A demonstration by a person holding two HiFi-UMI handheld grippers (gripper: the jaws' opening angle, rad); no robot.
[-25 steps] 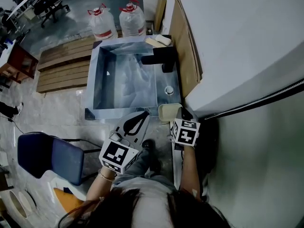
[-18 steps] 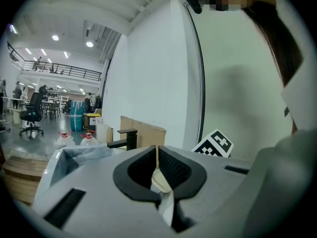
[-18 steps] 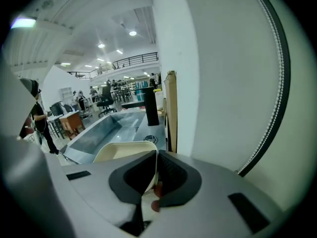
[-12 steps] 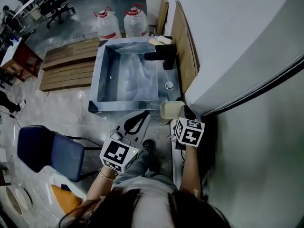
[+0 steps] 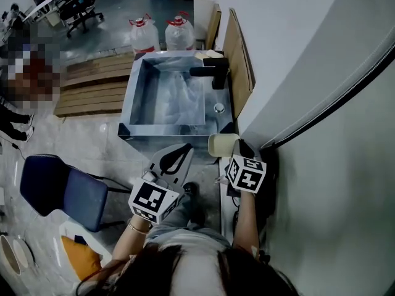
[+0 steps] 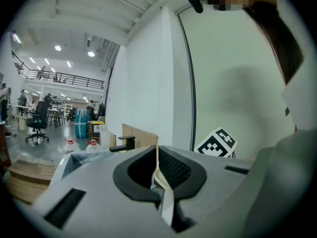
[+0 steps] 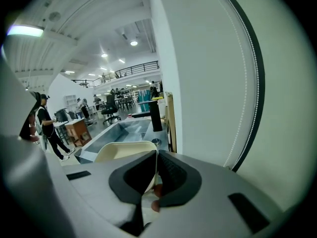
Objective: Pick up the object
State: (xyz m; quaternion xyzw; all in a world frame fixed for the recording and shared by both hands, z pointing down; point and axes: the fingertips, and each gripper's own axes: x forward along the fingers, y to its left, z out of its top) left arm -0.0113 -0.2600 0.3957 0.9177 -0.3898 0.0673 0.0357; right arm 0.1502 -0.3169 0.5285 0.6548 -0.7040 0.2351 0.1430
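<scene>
Your right tool (image 7: 154, 172) pinches just the rim of the cream plastic bowl (image 7: 124, 150) near the steel sink (image 5: 126, 103), so a tilt could swivel it loose, and your left tool (image 6: 161, 182), pressed together on nothing, gives no support.

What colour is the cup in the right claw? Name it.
Plain pale cream, no pattern. The cup shows best in the right gripper view.

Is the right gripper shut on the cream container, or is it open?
Shut on it: the right gripper pinches the cream container wall between its jaws.
</scene>
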